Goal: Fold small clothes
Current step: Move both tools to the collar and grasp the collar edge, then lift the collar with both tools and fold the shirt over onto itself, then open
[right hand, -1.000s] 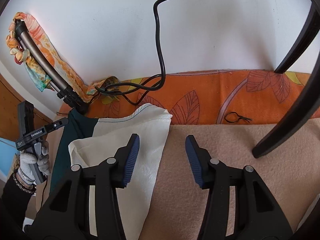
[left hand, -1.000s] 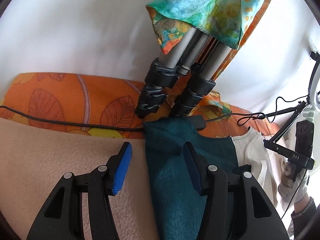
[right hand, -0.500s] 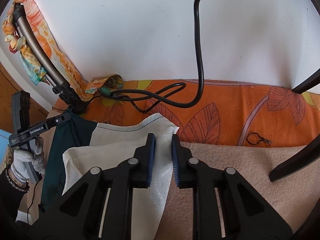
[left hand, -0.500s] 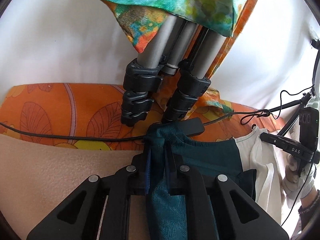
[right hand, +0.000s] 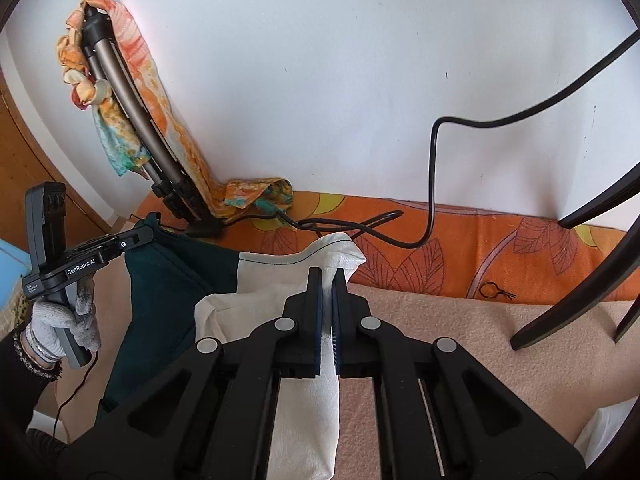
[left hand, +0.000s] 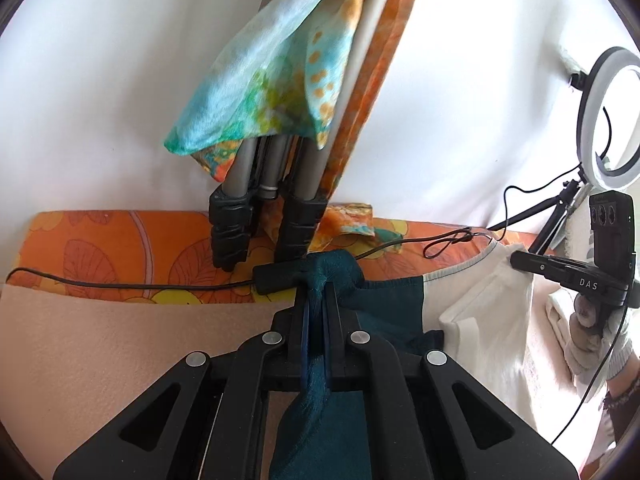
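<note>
A small garment, half dark teal [left hand: 384,300] and half cream [left hand: 488,304], hangs stretched between my two grippers above a beige blanket [left hand: 120,332]. My left gripper [left hand: 318,292] is shut on the teal corner, lifted off the blanket. My right gripper [right hand: 327,276] is shut on the cream corner [right hand: 340,252]. The teal half [right hand: 180,272] shows at the left of the right wrist view, with the left gripper [right hand: 140,238] holding it. The right gripper shows at the right edge of the left wrist view [left hand: 520,260].
A folded tripod [left hand: 256,200] draped with a colourful scarf [left hand: 272,80] leans on the white wall behind. Black cables [right hand: 400,236] and an adapter [left hand: 276,278] lie on the orange leaf-print cloth [left hand: 120,252]. A ring light [left hand: 612,120] stands right. Dark chair legs [right hand: 580,272] stand at right.
Both grippers went from open to shut on the garment's far corners, then lifted them off the blanket. The garment's far edge now hangs raised between them.
</note>
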A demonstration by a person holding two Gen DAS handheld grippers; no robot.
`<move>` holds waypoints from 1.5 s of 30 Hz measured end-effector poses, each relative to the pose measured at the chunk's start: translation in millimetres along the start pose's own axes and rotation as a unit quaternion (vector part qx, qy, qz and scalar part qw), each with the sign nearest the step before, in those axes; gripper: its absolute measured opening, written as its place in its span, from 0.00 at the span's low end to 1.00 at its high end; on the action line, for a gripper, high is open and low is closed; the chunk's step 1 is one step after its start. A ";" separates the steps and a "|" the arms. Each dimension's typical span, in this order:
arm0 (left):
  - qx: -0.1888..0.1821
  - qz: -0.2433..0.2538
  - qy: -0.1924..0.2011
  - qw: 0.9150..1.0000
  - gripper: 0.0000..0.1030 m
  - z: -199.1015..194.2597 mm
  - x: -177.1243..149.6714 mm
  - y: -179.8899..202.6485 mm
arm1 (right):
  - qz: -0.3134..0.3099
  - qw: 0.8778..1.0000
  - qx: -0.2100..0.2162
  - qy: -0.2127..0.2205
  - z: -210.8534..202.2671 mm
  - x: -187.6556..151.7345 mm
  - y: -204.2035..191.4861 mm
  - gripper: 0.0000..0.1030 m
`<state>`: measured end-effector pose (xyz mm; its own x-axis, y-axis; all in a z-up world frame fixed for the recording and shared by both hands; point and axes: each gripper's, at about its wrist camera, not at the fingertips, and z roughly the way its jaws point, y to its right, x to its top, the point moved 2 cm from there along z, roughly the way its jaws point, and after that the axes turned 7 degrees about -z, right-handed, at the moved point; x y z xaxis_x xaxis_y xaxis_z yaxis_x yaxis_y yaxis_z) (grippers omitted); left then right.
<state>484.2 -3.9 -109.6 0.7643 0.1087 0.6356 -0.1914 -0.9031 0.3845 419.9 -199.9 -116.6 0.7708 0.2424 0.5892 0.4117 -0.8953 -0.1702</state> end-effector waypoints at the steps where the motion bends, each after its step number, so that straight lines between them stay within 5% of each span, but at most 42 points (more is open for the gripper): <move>1: 0.000 0.007 0.003 1.000 0.03 -7.6 0.0 4.1 | -0.005 1.000 0.002 0.002 -7.5 1.0 -3.4 0.05; 17: -0.028 0.043 0.020 0.998 0.03 -122.6 -47.8 49.3 | -0.079 0.997 0.020 0.013 -138.0 -30.6 -82.6 0.05; 28: -0.042 0.080 0.008 0.996 0.03 -192.5 -148.3 58.6 | -0.088 0.995 0.032 0.022 -194.0 -143.8 -143.3 0.05; 35: -0.016 0.124 -0.042 0.991 0.04 -189.2 -229.9 45.9 | -0.092 0.996 0.016 0.002 -184.4 -230.9 -156.4 0.05; 45: 0.012 0.173 -0.056 0.983 0.06 -209.5 -268.5 35.2 | -0.120 0.992 -0.037 -0.021 -189.1 -284.0 -159.9 0.07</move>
<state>143.2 22.1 -126.5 0.7188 -0.2520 0.6480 -0.4381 -0.8878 0.1407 43.2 -196.3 -107.3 0.6747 0.4667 0.5718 0.5512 -0.8338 0.0303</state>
